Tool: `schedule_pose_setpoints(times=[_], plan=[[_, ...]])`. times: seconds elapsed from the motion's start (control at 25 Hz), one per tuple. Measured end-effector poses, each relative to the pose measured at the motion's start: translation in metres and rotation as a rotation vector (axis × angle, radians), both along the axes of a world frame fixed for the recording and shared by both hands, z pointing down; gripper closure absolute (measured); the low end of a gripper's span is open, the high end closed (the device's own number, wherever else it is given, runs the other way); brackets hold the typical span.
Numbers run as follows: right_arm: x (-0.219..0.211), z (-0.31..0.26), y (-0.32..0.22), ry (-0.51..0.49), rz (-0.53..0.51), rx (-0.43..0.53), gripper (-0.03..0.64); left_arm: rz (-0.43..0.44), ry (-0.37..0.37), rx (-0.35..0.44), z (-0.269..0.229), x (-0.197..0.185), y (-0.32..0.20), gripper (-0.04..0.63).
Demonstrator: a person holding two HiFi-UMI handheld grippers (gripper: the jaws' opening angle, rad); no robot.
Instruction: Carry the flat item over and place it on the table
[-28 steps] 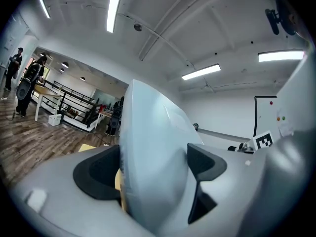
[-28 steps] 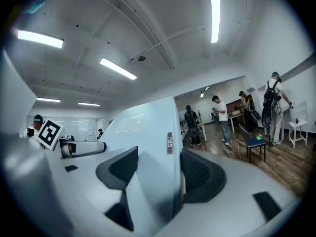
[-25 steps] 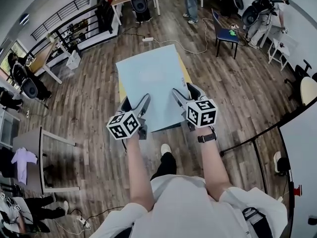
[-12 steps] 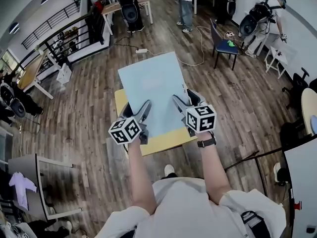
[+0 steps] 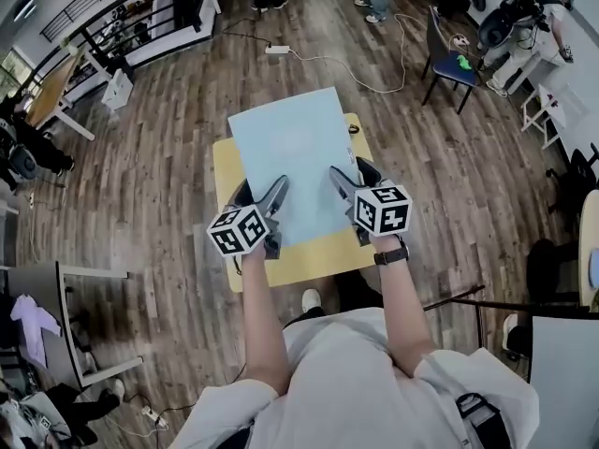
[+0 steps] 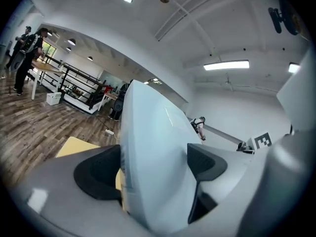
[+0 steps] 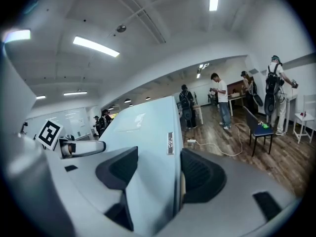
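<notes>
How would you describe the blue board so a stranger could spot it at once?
On the wooden floor in mid-room stands a small yellow table. Over it is a flat pale blue board, gripped at its near edge by the left gripper and right gripper. Nothing else nearby is pale blue.

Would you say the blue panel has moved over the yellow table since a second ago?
Yes: the blue panel moved forward, uncovering the yellow table's near edge.

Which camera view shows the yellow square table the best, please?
The head view: it shows the yellow square table from above, with most of its edges, partly covered by the light blue flat board. The left gripper view shows only one yellow corner beside the board. The right gripper view shows almost nothing of it.
</notes>
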State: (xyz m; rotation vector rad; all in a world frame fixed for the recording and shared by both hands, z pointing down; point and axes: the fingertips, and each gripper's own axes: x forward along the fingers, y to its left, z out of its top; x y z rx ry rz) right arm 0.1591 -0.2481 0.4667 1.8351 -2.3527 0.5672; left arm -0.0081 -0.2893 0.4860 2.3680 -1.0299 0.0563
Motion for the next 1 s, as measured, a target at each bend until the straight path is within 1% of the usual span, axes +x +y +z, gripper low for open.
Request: schedule_pose_setpoints(times=[0.16,0.32,0.68,1.0], plan=[[-0.001,0.024,-0.039,-0.033,-0.07,-0.049,0.364,-0.062,-0.017,-0.061,0.022,-0.003,-0.028,0.183],[0.007,0.043,-0.067,-0.056,-0.123,-0.095,0.364,-0.113,-0.036,-0.1,0.04,0.002,-0.047,0.183],[0.02,0.104,-0.102,-0.062,-0.183,-0.214,0.364,-0.166,-0.048,-0.222,0.101,0.015,-0.069,0.183],[0.005,0.151,-0.128,-0.046,-0.255,-0.303,0.364,-0.254,-0.038,-0.33,0.152,0.0,-0.077,0.183]])
